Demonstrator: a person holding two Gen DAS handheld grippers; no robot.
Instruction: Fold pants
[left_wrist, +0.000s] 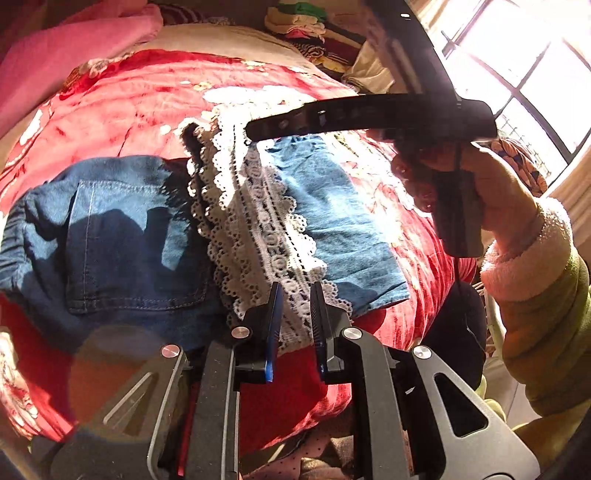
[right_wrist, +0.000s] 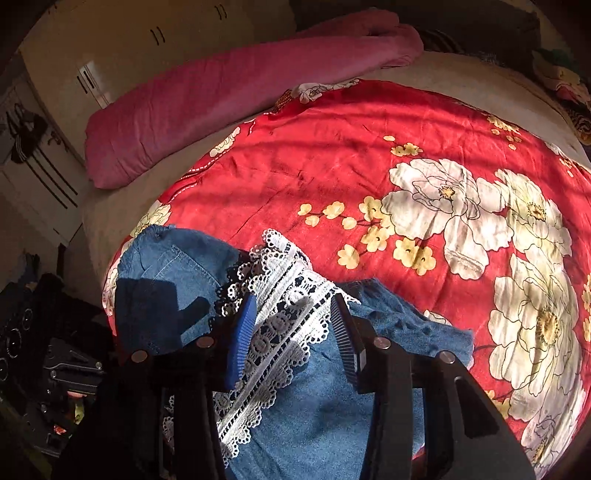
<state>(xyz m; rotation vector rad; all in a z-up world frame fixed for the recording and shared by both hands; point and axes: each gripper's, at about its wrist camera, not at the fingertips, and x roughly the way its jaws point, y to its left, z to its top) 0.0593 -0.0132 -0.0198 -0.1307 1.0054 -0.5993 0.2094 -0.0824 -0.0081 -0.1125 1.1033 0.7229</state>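
Note:
Blue denim pants (left_wrist: 140, 236) with white lace trim (left_wrist: 255, 225) lie folded on a red floral bedspread (left_wrist: 125, 103). My left gripper (left_wrist: 295, 299) hovers at the near edge of the lace hem, jaws slightly apart, nothing between them. The right gripper's body (left_wrist: 369, 114) shows in the left wrist view, held by a hand above the pants' far right. In the right wrist view the right gripper (right_wrist: 295, 310) is open above the lace band (right_wrist: 280, 314) and the denim (right_wrist: 317, 406), holding nothing.
A pink rolled blanket (right_wrist: 229, 96) lies along the far side of the bed. A pile of folded clothes (left_wrist: 314, 33) sits at the far right. A bright window (left_wrist: 524, 62) is on the right. White cabinets (right_wrist: 110, 55) stand behind the bed.

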